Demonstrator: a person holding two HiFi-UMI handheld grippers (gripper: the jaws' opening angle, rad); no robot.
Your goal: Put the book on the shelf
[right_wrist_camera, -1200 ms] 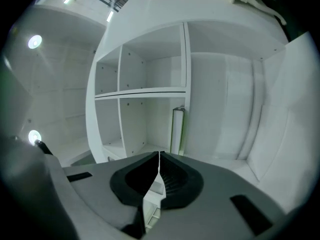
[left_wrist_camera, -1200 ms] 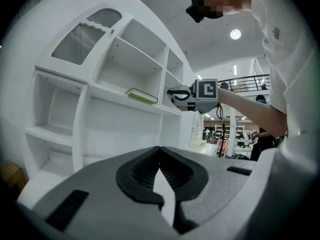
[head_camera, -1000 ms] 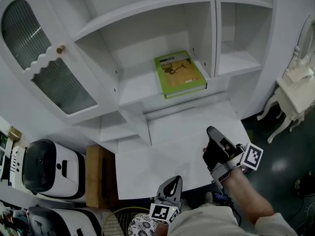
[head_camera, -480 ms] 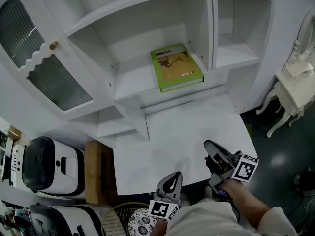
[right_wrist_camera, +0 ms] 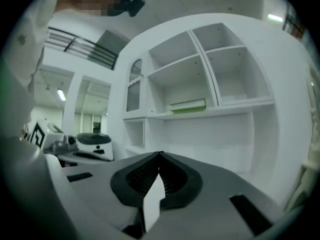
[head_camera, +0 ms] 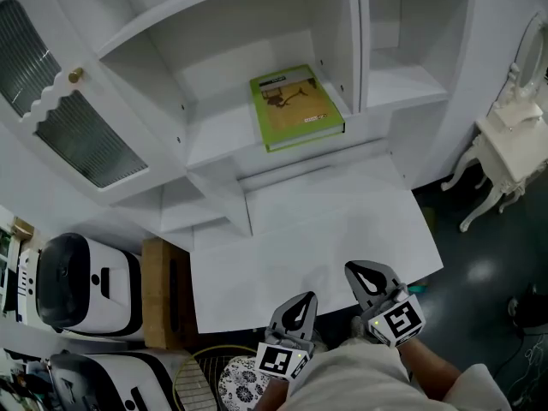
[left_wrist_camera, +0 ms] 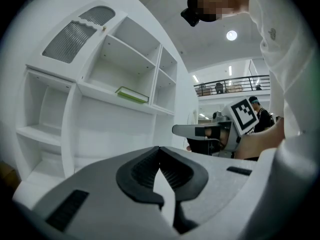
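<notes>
At the bottom edge of the head view, the person's left hand-held gripper (head_camera: 300, 305) is hovering at the near edge of the flat white table (head_camera: 308, 229). Its grey jaws are pressing tip to tip, and the left gripper view is showing nothing between the black ribbed pads. Just to its right in the frame, the right hand-held gripper (head_camera: 364, 274) is also sitting low over the table's near edge. It too is closed right down and carrying nothing, as the right gripper view is showing. Neither tool is touching the task's thing, and both are lying well apart from it. Beyond them the table top is stretching bare towards the white shelf unit (head_camera: 214, 139) that is filling the upper half of the frame. In its middle compartment, the thin book with the green and yellow cover (head_camera: 295, 107) is lying flat, cover up, at the right end of the shelf board. It is sitting just beside the upright divider, with its spine edge facing out towards the table. Both gripper views are showing it as a thin green strip resting level on that board. Judging from this, the placing is looking finished: the book is sitting on the shelf and both tools are hanging free of it. What is left is looking like little more than lowering the hands, unless the book is meant to be standing upright.
</notes>
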